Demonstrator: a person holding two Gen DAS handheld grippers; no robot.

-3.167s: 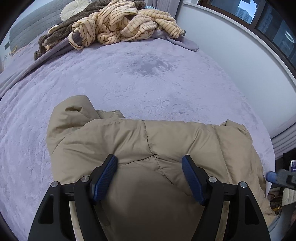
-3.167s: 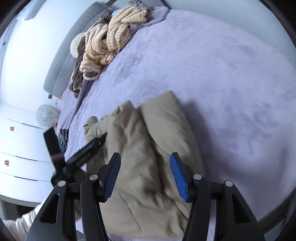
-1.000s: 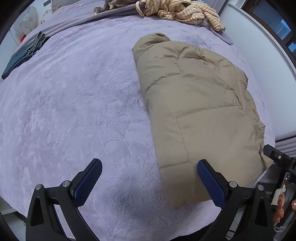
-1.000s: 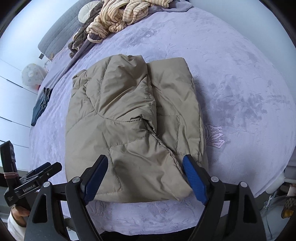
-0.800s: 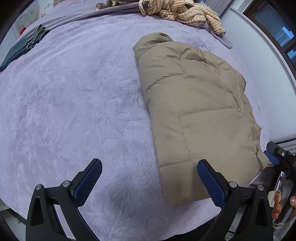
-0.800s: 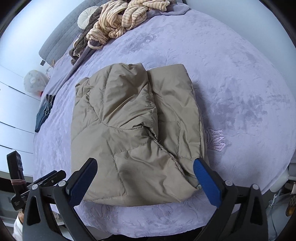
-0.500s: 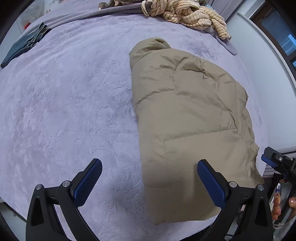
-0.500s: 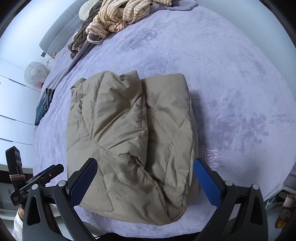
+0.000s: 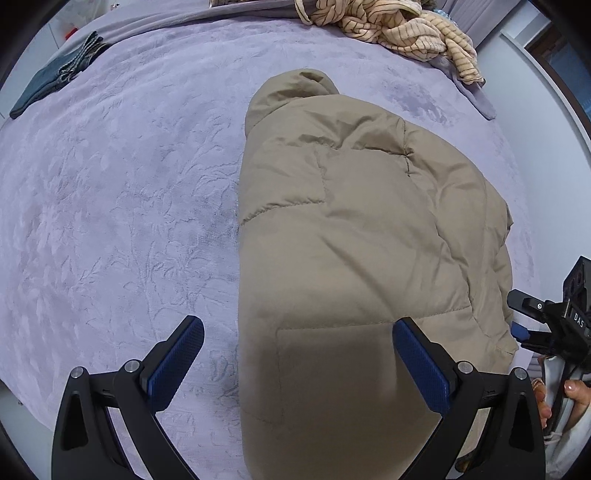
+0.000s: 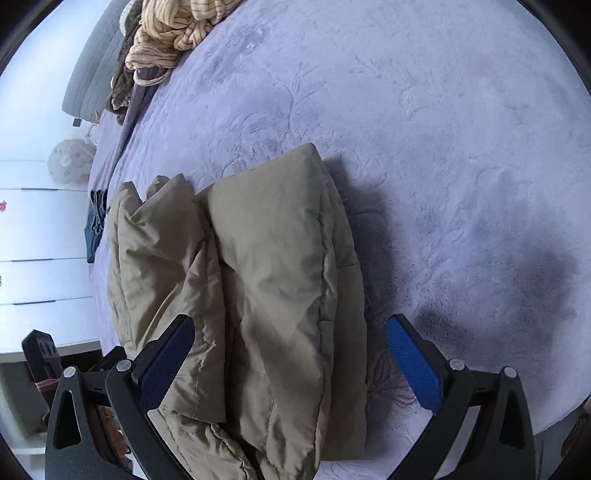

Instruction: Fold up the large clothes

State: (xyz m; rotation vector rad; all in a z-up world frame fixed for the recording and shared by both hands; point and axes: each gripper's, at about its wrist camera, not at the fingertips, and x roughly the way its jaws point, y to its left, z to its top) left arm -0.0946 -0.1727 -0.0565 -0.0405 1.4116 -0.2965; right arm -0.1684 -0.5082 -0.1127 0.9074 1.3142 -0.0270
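A wide bed with a lilac bedspread (image 9: pixel 110 184) fills both views. A folded tan puffer jacket (image 9: pixel 351 240) lies at its near edge. A heap of striped clothes (image 9: pixel 399 29) sits at the far end, and dark folded jeans (image 9: pixel 55 81) lie apart to one side. The left gripper (image 9: pixel 299 365) tilts steeply down over the jacket, jaws wide, holding nothing. The right gripper (image 10: pixel 288 365) straddles the jacket's edge, fully spread, pads not pressing. A hand (image 9: pixel 569 402) grips its handle.

Folded tan puffer jacket (image 10: pixel 273 280) on lilac bedspread (image 10: pixel 443 147), right gripper (image 10: pixel 288 362) wide open over its near edge, striped clothes (image 10: pixel 173 33) far left, possibly sweaters.
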